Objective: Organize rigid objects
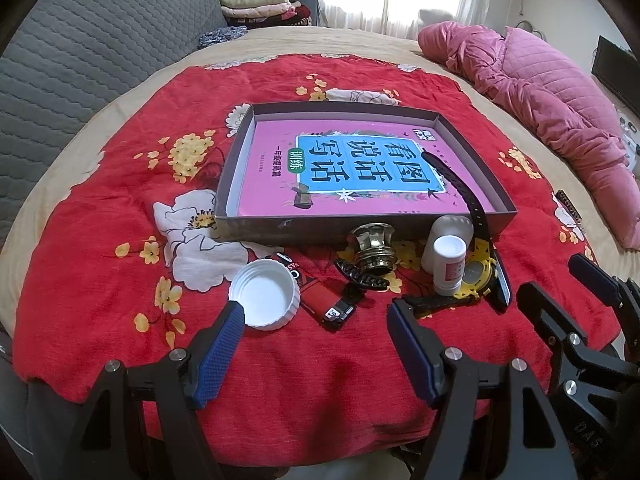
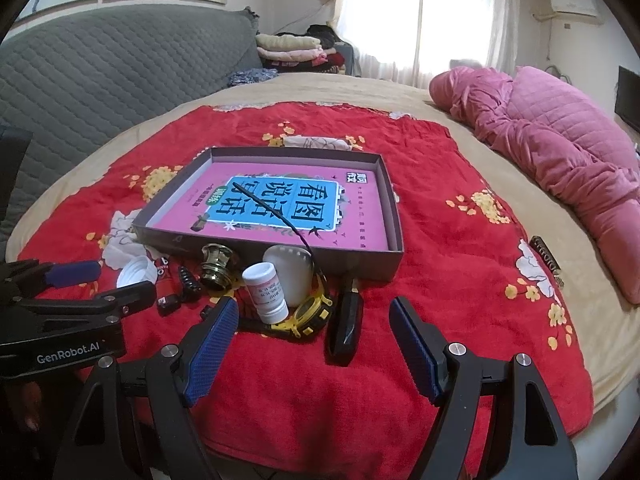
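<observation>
both grippers, left (image 1: pixel 316 344) and right (image 2: pixel 314 344): jaws spread wide, nothing held, hovering over the red blanket (image 1: pixel 100 240) on the bed. cap (image 1: pixel 265 294), lighter (image 1: pixel 326 302), brass knob (image 1: pixel 372 250), clip (image 1: pixel 360 276), bottle (image 1: pixel 450 264), watch (image 1: pixel 476 272), dark case (image 2: pixel 345 328): all lying in front of the box (image 1: pixel 320 230), none stowed. box: only a book (image 1: pixel 360 168) and the watch strap end inside. sorting judged barely begun.

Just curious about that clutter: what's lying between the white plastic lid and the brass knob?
In the left wrist view, a red lighter and black hair claw clip lie between the white plastic lid and brass knob.
</observation>
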Demonstrator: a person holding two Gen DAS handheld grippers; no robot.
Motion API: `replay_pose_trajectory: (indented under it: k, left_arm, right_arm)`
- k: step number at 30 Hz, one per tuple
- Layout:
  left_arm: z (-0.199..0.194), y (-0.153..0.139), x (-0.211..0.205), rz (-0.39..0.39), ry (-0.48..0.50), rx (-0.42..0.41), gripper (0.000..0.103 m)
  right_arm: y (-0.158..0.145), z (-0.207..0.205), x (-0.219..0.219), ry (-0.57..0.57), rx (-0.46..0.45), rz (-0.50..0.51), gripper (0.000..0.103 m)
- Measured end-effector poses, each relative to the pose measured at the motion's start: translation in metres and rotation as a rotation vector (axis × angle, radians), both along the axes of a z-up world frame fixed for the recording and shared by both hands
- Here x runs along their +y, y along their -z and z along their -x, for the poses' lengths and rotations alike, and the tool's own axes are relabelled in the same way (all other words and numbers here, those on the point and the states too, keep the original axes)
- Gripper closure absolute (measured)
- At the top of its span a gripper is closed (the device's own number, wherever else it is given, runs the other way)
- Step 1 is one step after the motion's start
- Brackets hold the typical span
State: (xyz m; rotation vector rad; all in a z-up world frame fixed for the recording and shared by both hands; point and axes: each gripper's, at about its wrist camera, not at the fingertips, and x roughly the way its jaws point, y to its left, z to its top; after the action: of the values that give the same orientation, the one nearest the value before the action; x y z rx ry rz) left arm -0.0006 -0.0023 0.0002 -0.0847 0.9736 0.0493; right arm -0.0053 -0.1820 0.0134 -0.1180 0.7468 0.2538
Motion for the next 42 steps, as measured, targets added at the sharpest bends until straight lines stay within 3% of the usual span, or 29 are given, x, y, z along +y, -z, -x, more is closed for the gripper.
replay_pose_trajectory:
  k: [42]
  left_arm:
    - [-0.0007,0.0061,0.0063,-0.003,-0.013,0.016,0.030]
  right_arm:
    - [0.0033,-0.0028,-0.0030,0.012,0.015,-0.013,0.024]
